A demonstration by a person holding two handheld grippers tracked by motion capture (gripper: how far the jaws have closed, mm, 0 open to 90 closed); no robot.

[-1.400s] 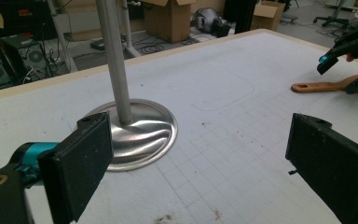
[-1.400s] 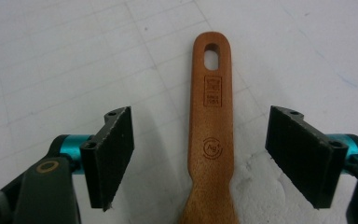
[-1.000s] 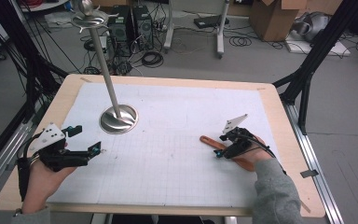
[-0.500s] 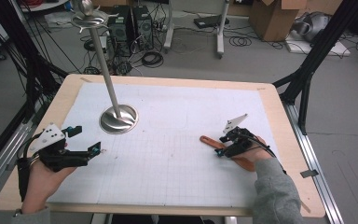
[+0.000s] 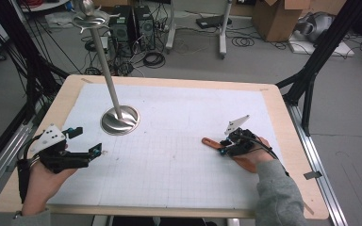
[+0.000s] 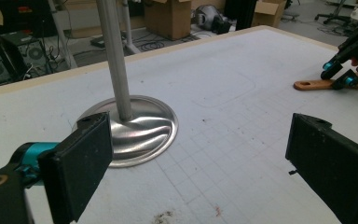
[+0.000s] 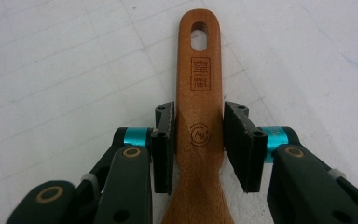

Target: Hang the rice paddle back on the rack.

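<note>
A wooden utensil (image 5: 211, 141) lies on the white grid mat at the right, its handle end with a hanging hole pointing left. My right gripper (image 5: 223, 149) is shut on its handle (image 7: 199, 70), one black pad against each edge; the broad end is hidden under the hand. At the mat's left side my left gripper (image 5: 86, 140) hovers low and open, nothing between its jaws (image 6: 200, 158). A steel stand with a round base (image 5: 119, 119) and a tall pole rises just beyond it. The base (image 6: 140, 135) sits ahead of the left jaw.
The white grid mat (image 5: 179, 179) covers a wooden table (image 5: 275, 113) with edges on all sides. Black frame legs (image 5: 311, 70) stand at the right, cables and cardboard boxes (image 5: 275, 19) on the floor behind.
</note>
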